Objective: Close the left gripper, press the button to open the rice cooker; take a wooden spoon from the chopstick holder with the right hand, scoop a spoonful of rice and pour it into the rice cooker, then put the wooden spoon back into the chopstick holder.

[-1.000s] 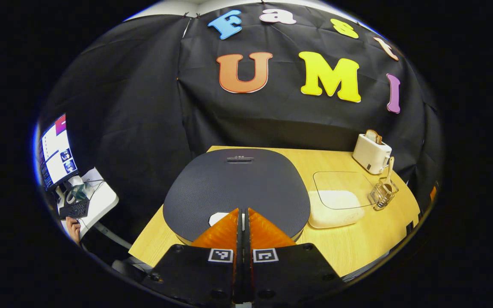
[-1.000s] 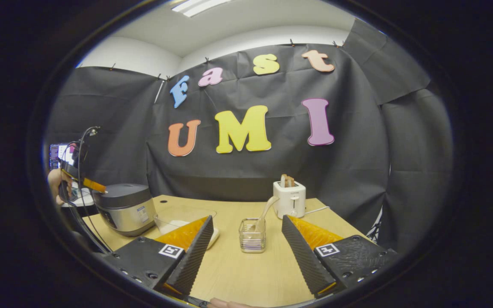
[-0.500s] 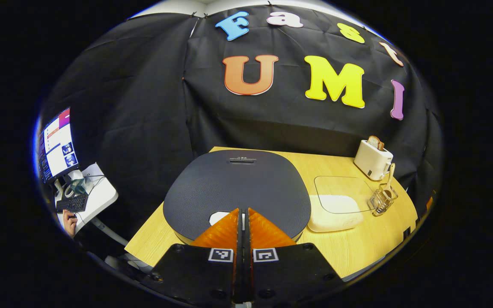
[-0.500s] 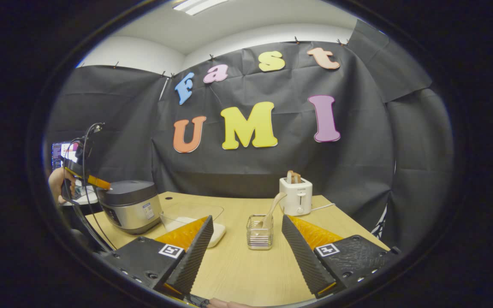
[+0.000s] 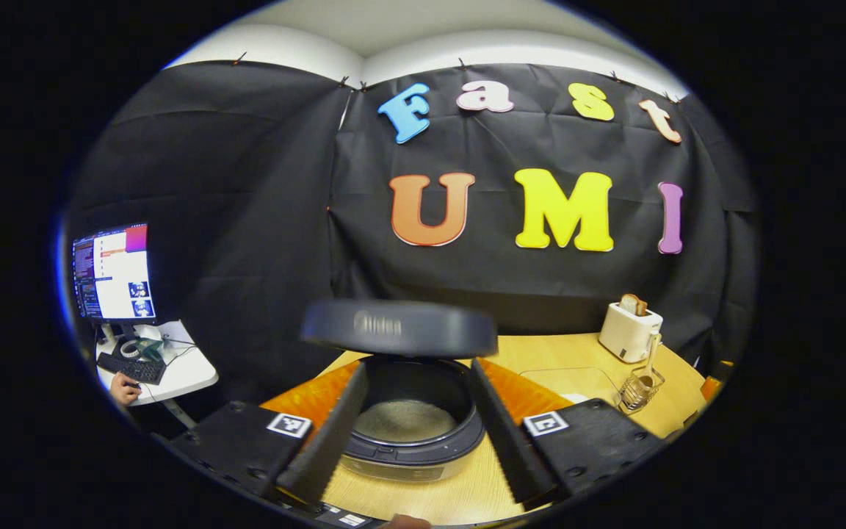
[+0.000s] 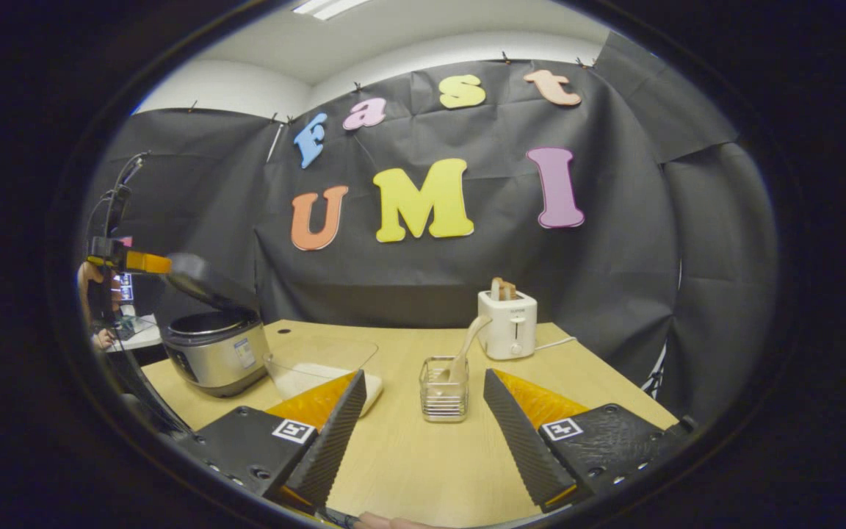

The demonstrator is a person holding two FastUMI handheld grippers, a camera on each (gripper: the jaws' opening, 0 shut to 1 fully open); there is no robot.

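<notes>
1. Tongs status: your left tongs point(image 5: 412, 433) stand spread apart, gripping nothing, directly in front of the rice cooker point(image 5: 412, 426). Your right tongs point(image 6: 419, 422) are likewise spread wide and empty, low over the worktop point(image 6: 408, 463).
2. Rice cooker: the lid point(image 5: 399, 327) is raised and appears blurred, so judge it as possibly not settled. The inner pot is exposed between your left fingers, with a pale layer at its bottom.
3. Wooden spoon point(image 6: 465, 351): it stands tilted in the chopstick holder point(image 6: 443, 398), handle leaning up toward the toaster point(image 6: 508, 323). The holder sits just ahead of your right tongs, roughly centred between the fingers.
4. Rice supply: a clear container point(image 6: 320, 364) with white contents lies between cooker and holder, just beyond your right tongs' left finger.
5. Risks, as judged:
   - The holder looks light; a sideways pull on the tilted spoon could tip or drag it.
   - A grip taken too high on the slim handle may let the spoon swivel and spill rice.
   - Left tongs parked close to the cooker may obstruct the pour.
</notes>
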